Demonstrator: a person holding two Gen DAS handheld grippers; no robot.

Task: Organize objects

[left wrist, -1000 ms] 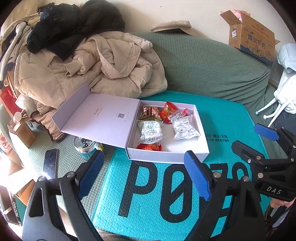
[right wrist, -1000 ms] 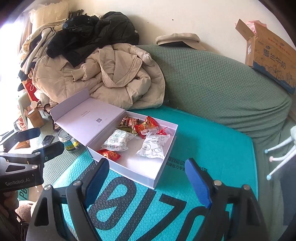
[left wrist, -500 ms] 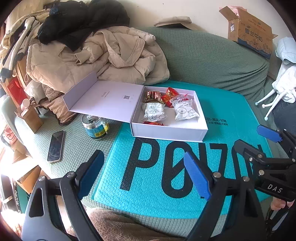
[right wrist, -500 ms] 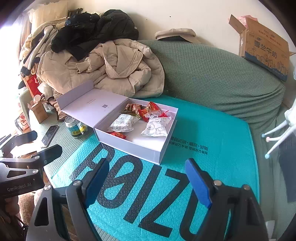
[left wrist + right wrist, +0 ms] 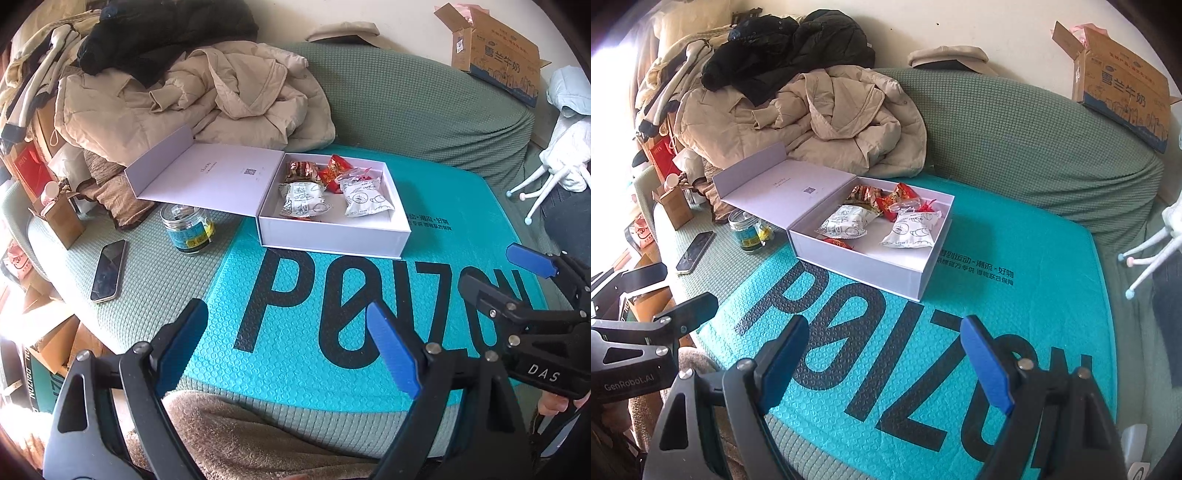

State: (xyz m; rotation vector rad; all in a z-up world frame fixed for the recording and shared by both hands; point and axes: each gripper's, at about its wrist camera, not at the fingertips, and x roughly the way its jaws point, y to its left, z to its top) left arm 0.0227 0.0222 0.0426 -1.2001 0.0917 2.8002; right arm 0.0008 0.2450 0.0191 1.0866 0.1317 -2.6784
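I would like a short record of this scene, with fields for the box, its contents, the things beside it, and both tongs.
box: white cardboard gift box, lid open, on teal bubble mailer
contents: two white snack packets, red and brown wrapped sweets
beside box: glass jar with blue label, black phone
left tongs: open, empty
right tongs: open, empty
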